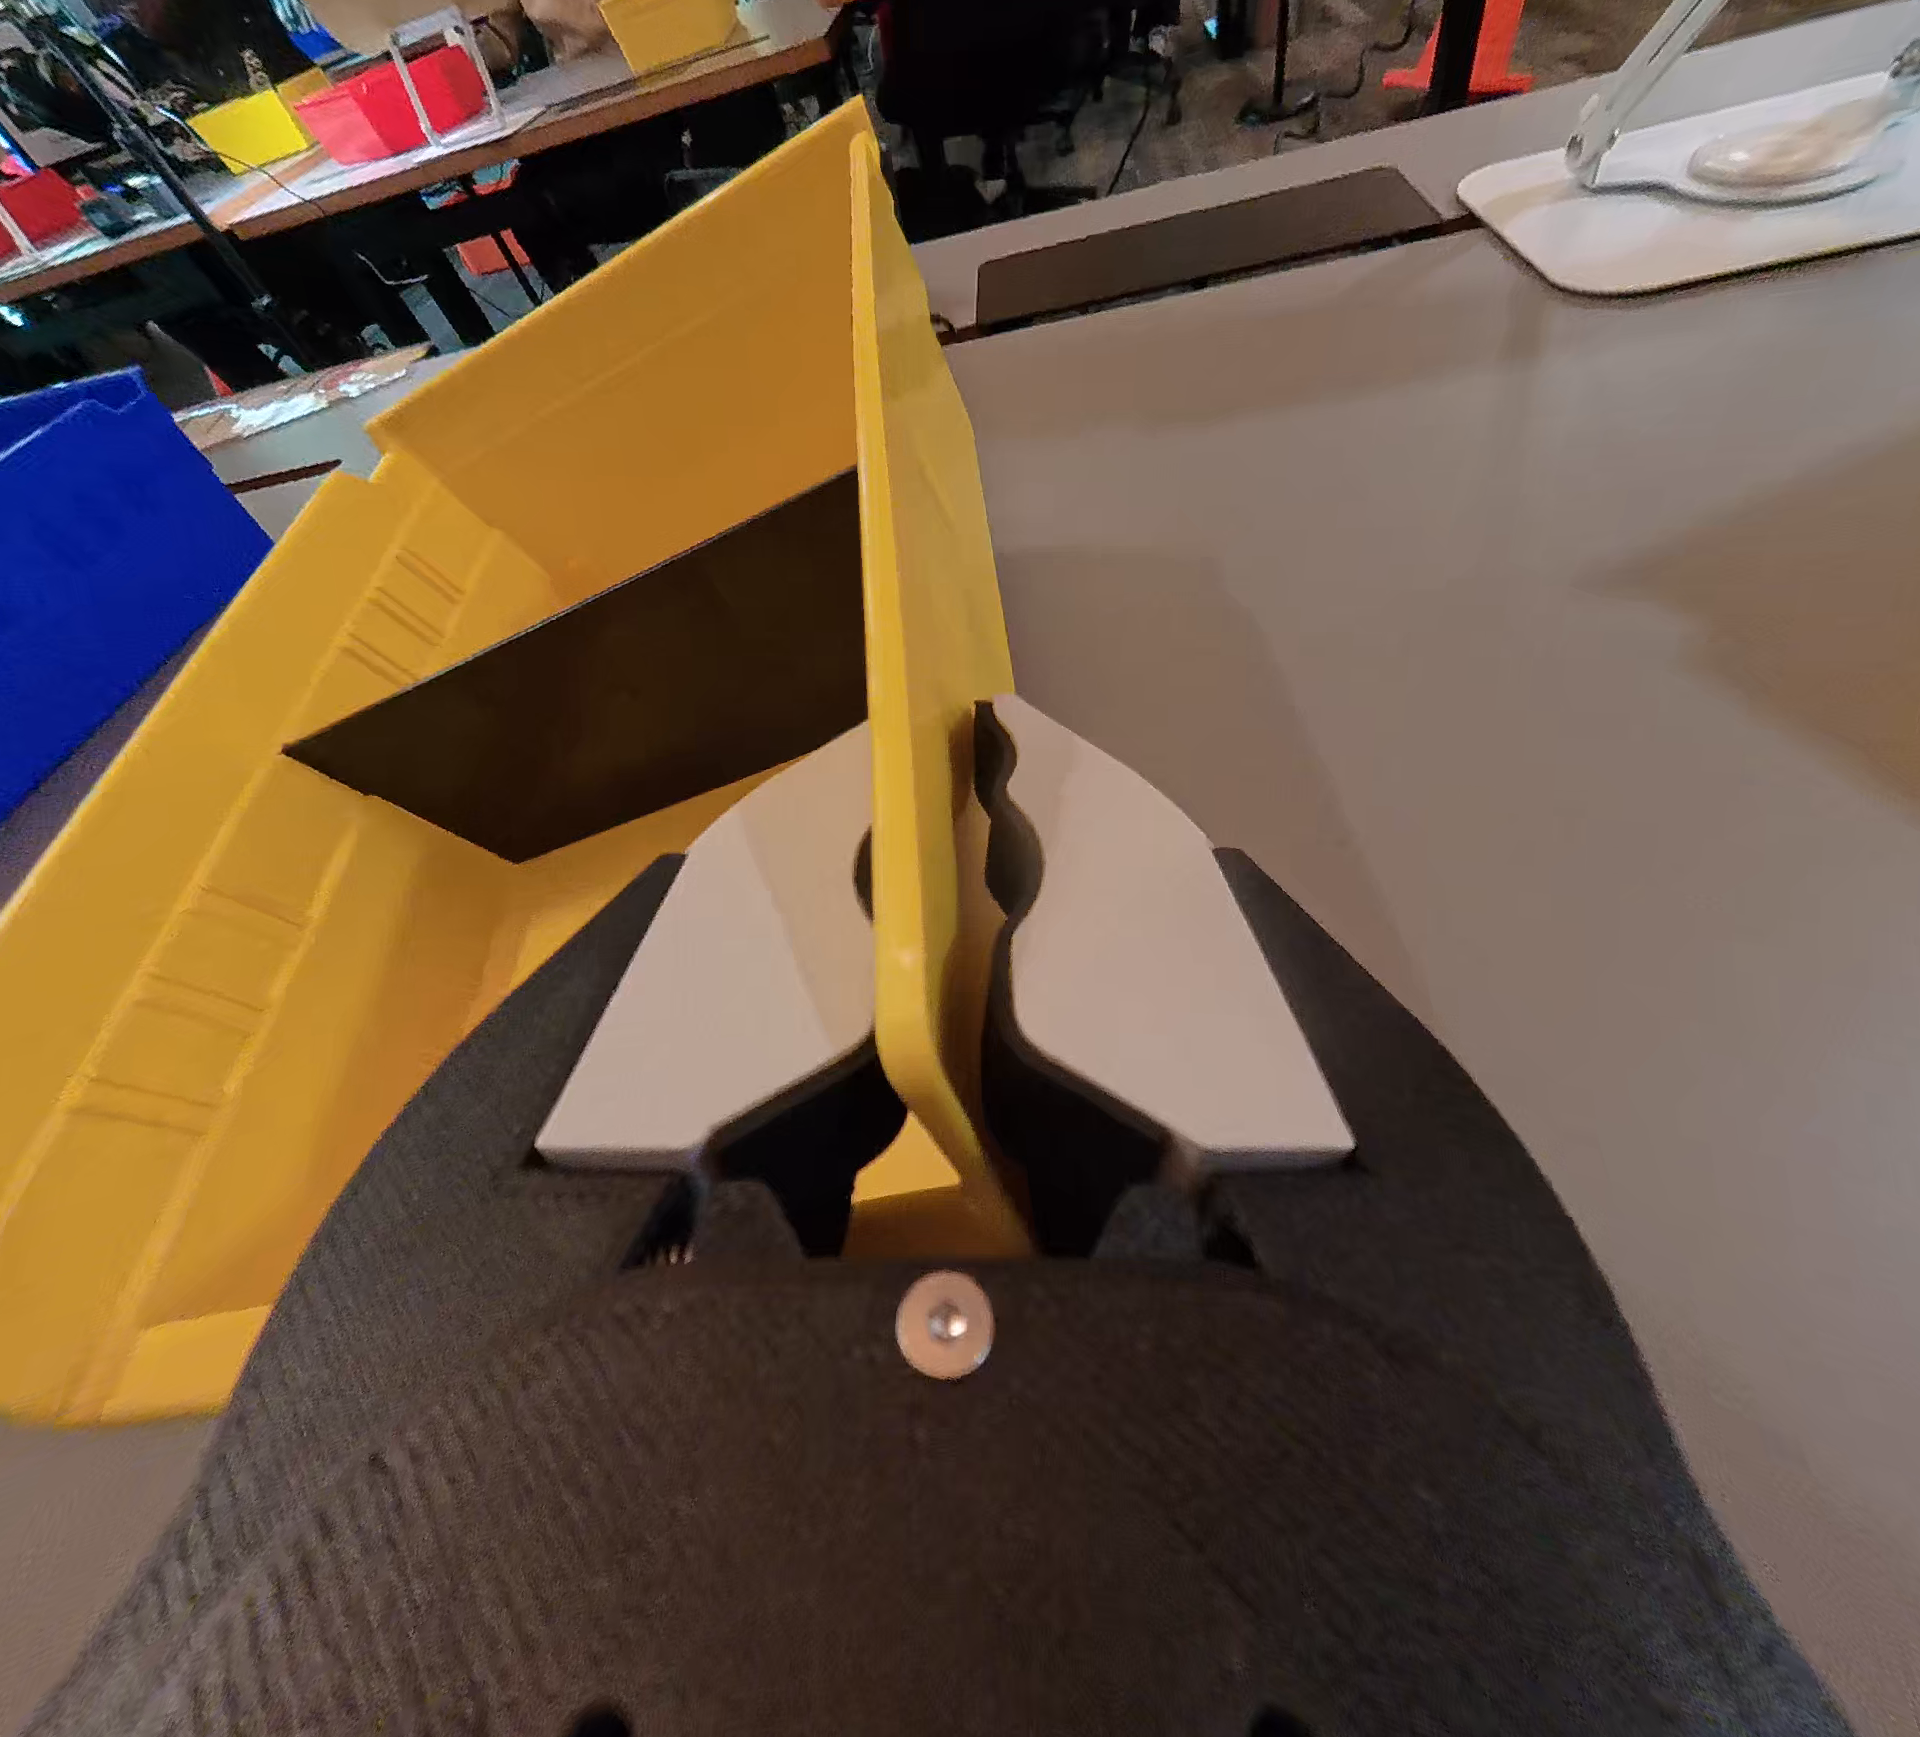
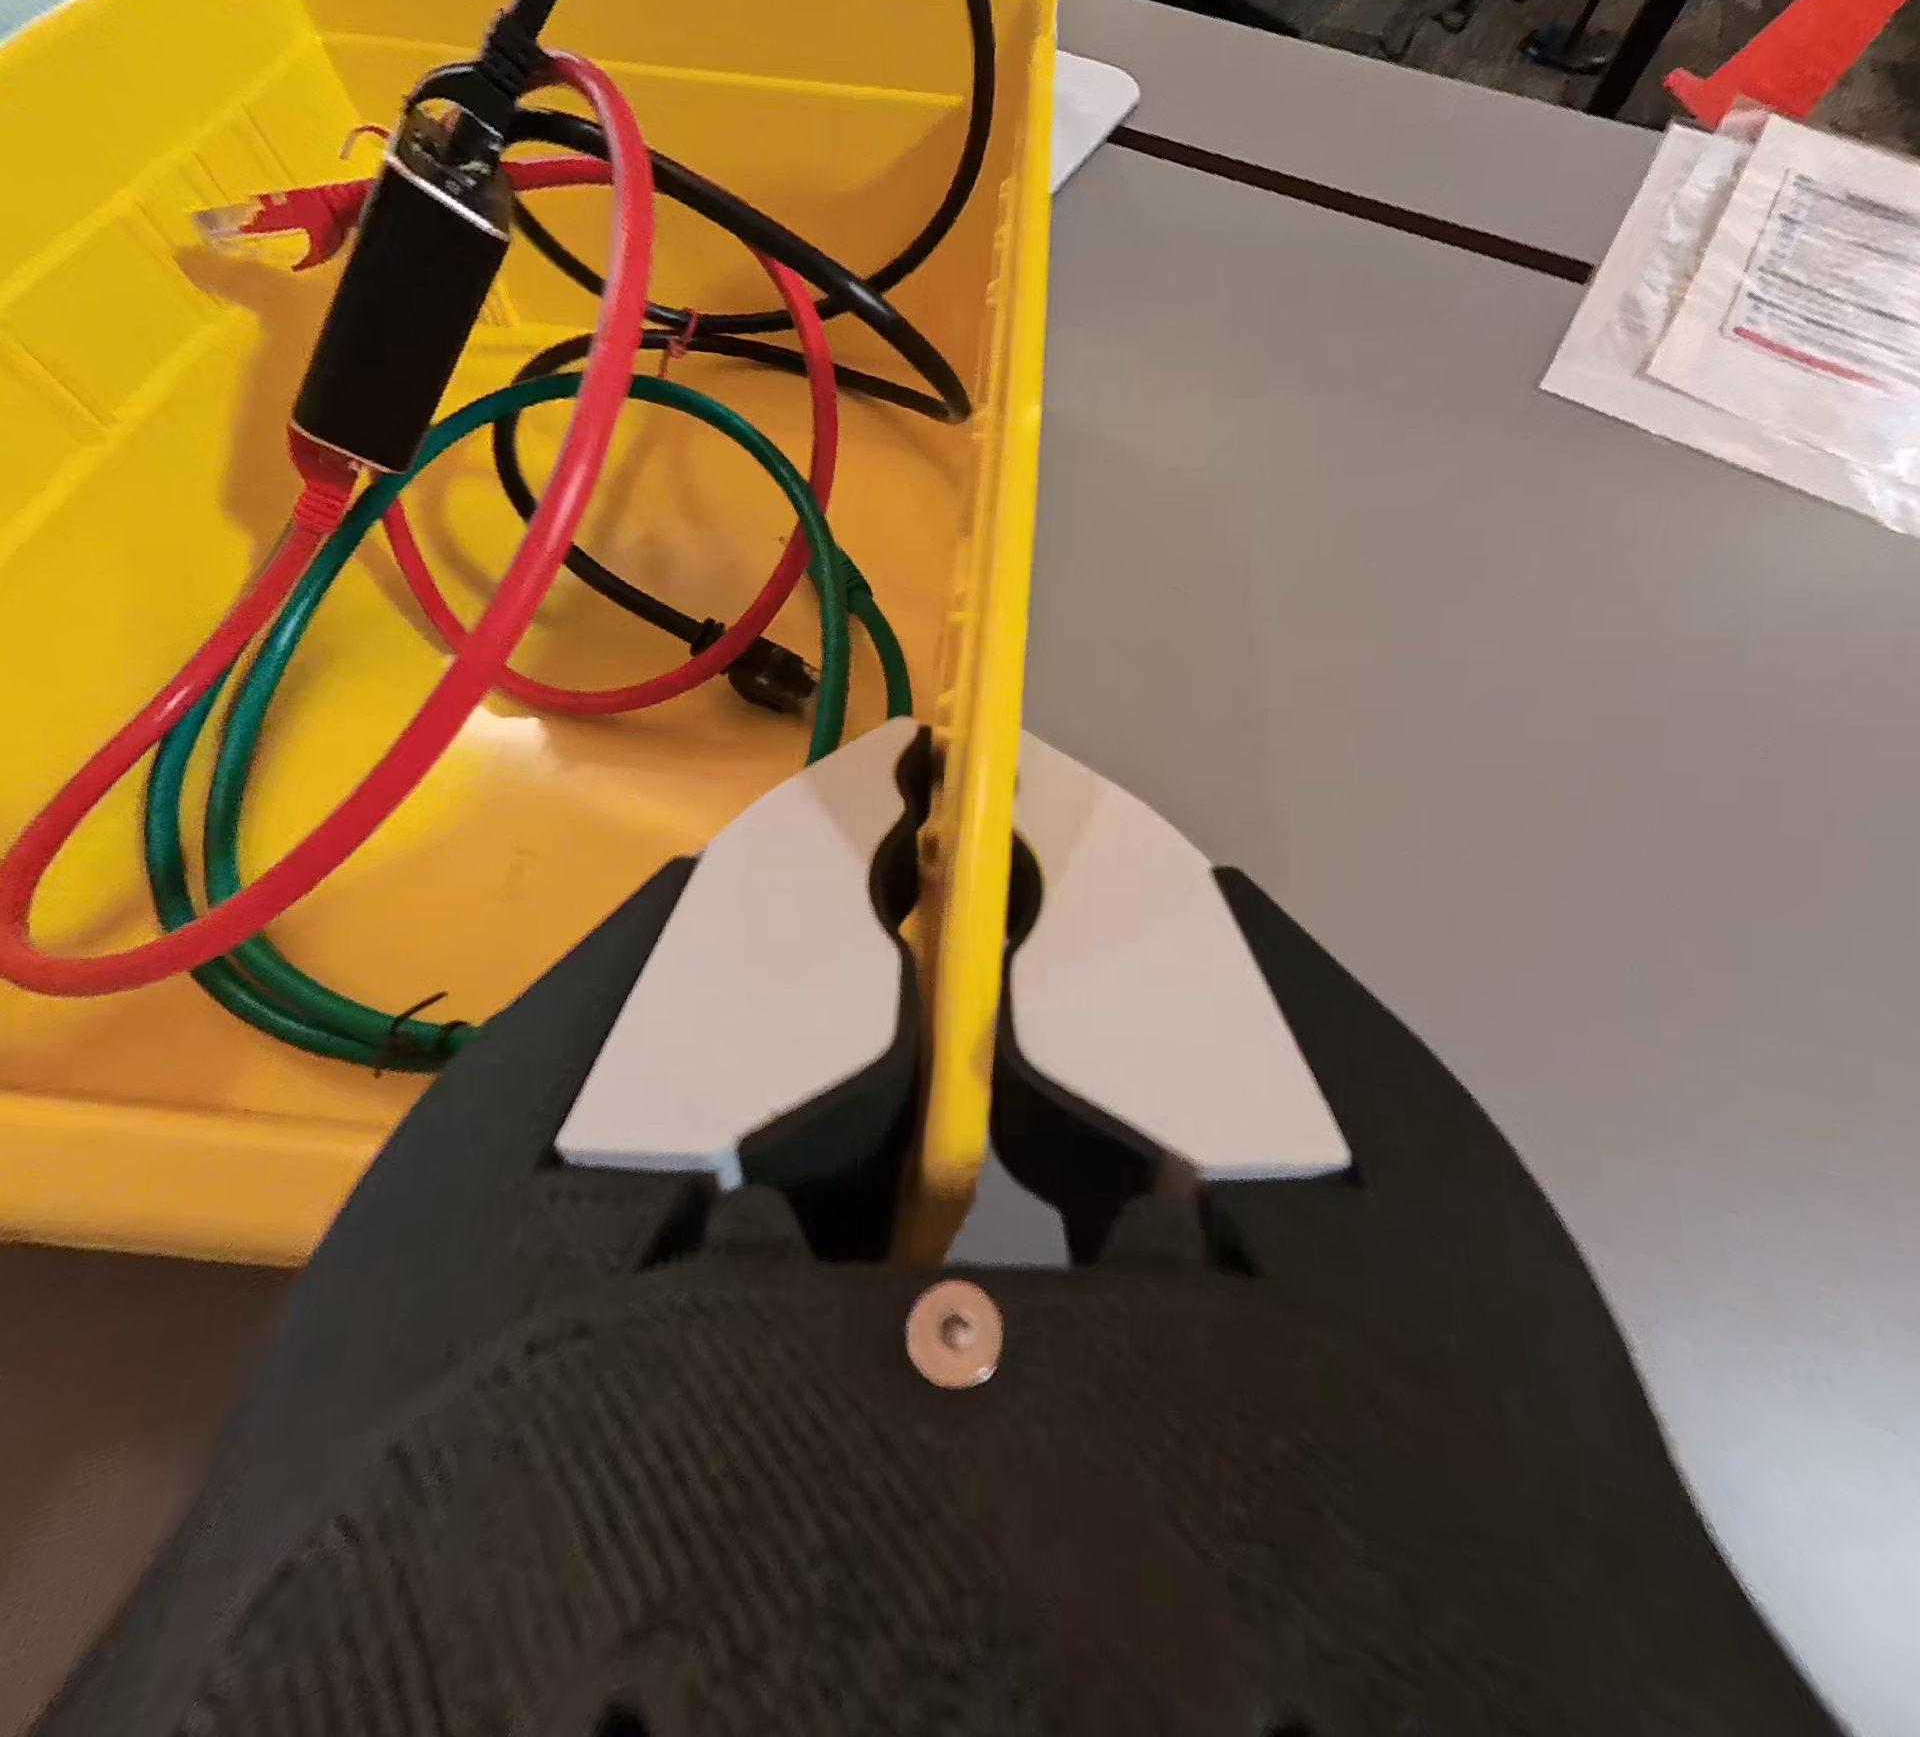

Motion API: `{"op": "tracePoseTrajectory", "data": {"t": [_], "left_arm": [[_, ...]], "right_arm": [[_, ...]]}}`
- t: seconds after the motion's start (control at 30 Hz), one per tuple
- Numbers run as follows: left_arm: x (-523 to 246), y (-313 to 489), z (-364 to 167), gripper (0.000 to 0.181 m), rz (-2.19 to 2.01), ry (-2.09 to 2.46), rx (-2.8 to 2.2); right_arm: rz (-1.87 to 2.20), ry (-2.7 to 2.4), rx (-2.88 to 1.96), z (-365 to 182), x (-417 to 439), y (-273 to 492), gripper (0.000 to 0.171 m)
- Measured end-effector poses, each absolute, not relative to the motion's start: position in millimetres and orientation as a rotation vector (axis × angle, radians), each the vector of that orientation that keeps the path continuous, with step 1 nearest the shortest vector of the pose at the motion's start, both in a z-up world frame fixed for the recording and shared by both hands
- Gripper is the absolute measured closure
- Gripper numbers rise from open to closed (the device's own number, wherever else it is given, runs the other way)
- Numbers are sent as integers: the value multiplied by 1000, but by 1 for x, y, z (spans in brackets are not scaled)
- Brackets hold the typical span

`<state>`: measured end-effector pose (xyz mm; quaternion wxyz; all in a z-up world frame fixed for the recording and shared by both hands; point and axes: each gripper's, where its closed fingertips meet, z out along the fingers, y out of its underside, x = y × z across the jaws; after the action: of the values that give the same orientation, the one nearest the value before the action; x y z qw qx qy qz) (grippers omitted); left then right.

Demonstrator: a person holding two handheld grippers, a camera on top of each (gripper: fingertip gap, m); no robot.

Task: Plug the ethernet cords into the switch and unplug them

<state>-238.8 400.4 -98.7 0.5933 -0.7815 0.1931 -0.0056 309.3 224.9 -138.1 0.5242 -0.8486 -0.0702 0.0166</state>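
In the right wrist view a yellow bin (image 2: 727, 77) holds a small black switch (image 2: 400, 305) lying tilted among coiled cords. A red cord (image 2: 613, 337) is plugged into its near end and a black cord (image 2: 966, 129) into its far end. A green cord (image 2: 842, 565) lies loose under them, and a loose red plug (image 2: 270, 217) rests beside the switch. My right gripper (image 2: 971, 737) is shut on this bin's right wall. My left gripper (image 1: 930, 721) is shut on the right wall of a yellow bin (image 1: 623, 399) that holds only a flat black panel (image 1: 623, 679). I cannot tell whether both views show one bin.
The bins stand on a grey table (image 1: 1455, 648). A blue bin (image 1: 94, 565) is at the left, a white stand base (image 1: 1683, 222) at the far right. A sheet in a clear sleeve (image 2: 1787, 316) lies on the table to the right. An orange cone (image 2: 1808, 25) stands beyond the table.
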Motion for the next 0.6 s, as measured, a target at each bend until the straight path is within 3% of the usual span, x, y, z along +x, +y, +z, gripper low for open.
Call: {"op": "tracePoseTrajectory", "data": {"t": [0.27, 0.6], "left_arm": [[-257, 395, -63, 172, -11, 393, -1765], [-319, 366, 30, 172, 102, 286, -1642]], "right_arm": [[89, -191, -2028, -137, 262, 246, 166], [404, -226, -1978, -135, 78, 316, 164]]}}
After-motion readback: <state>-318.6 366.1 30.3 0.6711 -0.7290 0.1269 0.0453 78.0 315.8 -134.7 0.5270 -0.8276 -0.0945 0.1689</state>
